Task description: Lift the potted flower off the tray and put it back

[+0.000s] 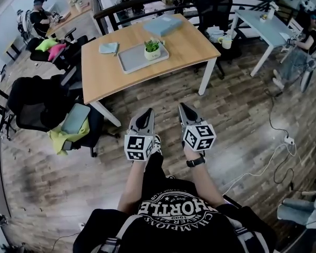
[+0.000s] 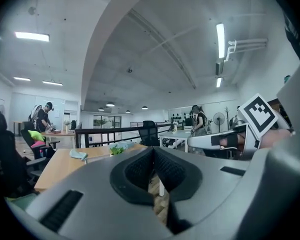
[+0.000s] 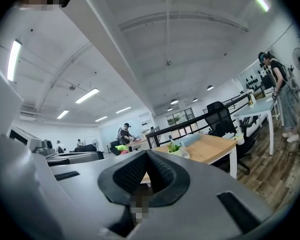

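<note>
left gripper [image 1: 147, 113]: jaws pressed together with nothing between them (in its own view the dark ribbed pads [image 2: 140, 170] meet in a thin seam); held level and pointing toward the table.
right gripper [image 1: 184, 107]: jaws also closed on nothing, the pads [image 3: 160, 176] touching; held level just beside the left one, the two tips side by side but apart.
potted flower [image 1: 151, 49]: a small green plant in a white pot, upright on the tray toward its right end; well apart from both grippers.
tray [image 1: 129, 60]: a flat grey rectangle lying on the wooden table [image 1: 108, 80], near the middle of the top.
cloth [image 1: 108, 48]: pale blue and folded, on the table just beside the tray's far left corner.
blue box [image 1: 163, 25]: flat, on the far part of the table beyond the tray.
floor [image 1: 237, 109]: wood planks; both grippers are over it, short of the table's near edge.
wrist watch [image 1: 195, 162]: dark band on the person's right wrist, behind the right gripper's marker cube.
office chair [image 1: 37, 107]: black, left of the table, with a yellow-green cloth draped on its seat.
gripper views: each looks across at about table height, and the plant shows small above the closed jaws.
</note>
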The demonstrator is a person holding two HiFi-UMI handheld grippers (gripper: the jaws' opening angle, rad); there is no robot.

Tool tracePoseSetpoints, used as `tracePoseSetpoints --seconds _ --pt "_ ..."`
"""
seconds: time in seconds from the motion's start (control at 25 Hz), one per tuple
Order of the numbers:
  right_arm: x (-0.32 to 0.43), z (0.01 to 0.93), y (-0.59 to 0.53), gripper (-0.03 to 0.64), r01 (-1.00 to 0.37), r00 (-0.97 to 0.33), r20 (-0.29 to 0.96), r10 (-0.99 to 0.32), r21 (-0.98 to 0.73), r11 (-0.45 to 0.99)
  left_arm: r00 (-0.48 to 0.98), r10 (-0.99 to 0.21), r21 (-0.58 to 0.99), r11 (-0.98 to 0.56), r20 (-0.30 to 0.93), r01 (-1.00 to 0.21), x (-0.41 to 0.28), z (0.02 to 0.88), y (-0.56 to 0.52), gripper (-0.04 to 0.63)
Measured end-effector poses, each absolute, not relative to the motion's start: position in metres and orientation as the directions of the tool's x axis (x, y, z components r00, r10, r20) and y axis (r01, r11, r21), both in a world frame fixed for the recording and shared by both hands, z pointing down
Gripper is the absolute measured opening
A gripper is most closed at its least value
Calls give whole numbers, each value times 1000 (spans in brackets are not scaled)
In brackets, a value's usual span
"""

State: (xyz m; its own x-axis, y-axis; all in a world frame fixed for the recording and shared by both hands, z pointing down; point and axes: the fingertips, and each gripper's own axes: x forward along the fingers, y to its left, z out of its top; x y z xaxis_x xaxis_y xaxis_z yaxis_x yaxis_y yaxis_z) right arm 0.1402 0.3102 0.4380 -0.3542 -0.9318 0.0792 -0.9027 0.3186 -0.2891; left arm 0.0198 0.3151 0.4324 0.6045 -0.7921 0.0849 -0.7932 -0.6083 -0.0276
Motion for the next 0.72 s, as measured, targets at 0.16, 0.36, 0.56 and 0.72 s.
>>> tracePoseSetpoints --seconds 0.16,0.36,0.56,0.72 --pt "131 445 272 17 -899 -371 84 -925 -283 335 606 -790 -11 -609 96 -793 18 447 277 20" --pt "121 446 214 17 -897 -393 105 -913 -264 356 598 -797 20 -599 87 -800 17 450 214 20" --pt "117 436 149 17 -893 -415 105 -904 -235 383 604 -793 22 -604 77 -797 23 442 148 20" --pt "110 422 100 17 -898 -419 83 -904 -184 399 588 -808 -4 -589 28 -808 17 429 94 18"
